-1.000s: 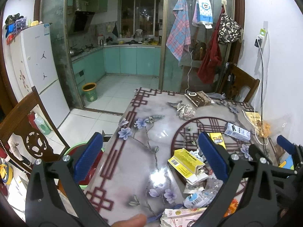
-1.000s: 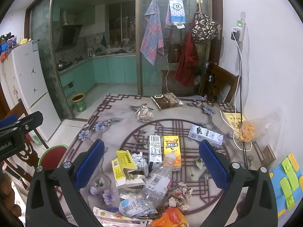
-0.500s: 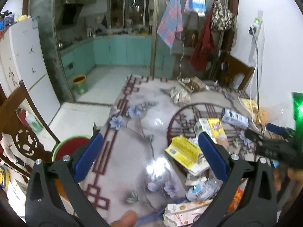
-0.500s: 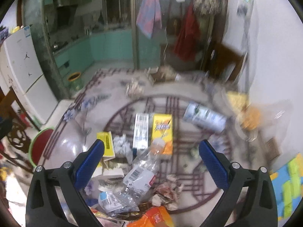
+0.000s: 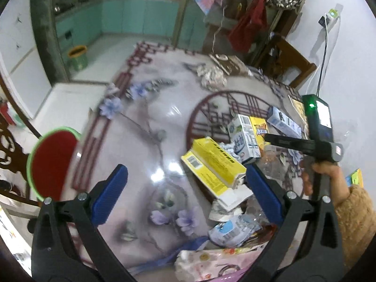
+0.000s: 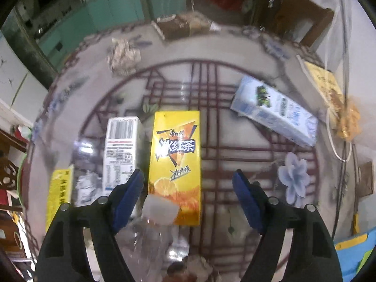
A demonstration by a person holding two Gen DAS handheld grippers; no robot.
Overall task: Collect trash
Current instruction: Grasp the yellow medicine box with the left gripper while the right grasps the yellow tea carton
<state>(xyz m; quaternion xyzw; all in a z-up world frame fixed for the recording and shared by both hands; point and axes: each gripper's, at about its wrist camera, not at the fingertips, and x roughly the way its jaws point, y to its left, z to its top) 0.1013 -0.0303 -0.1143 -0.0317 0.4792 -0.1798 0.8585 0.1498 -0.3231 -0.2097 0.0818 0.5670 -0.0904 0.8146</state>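
Note:
Trash litters a flower-patterned table (image 5: 145,155). My right gripper (image 6: 188,178) points steeply down over a yellow iced-tea carton (image 6: 175,150). Its jaws are closing with the carton's near end between them, and the pads stand clear of it. A white barcode carton (image 6: 122,145) lies to its left, and a clear bottle's white cap (image 6: 159,209) rests on its near end. My left gripper (image 5: 186,176) is open above the table, with a yellow box (image 5: 211,164) lying by its right finger. A hand (image 5: 326,176) in a tan sleeve shows at the right.
A red bin with a green rim (image 5: 54,162) stands below the table's left edge. A blue-white carton (image 6: 272,110), crumpled paper (image 6: 123,52), a brown box (image 6: 183,27) and an orange snack bag (image 6: 347,117) lie farther out. A wooden chair (image 5: 289,61) stands behind.
Both grippers dropped toward the table and tilted down. The right one moved over the yellow carton and its jaws narrowed. The hand with the right tool came into the left view.

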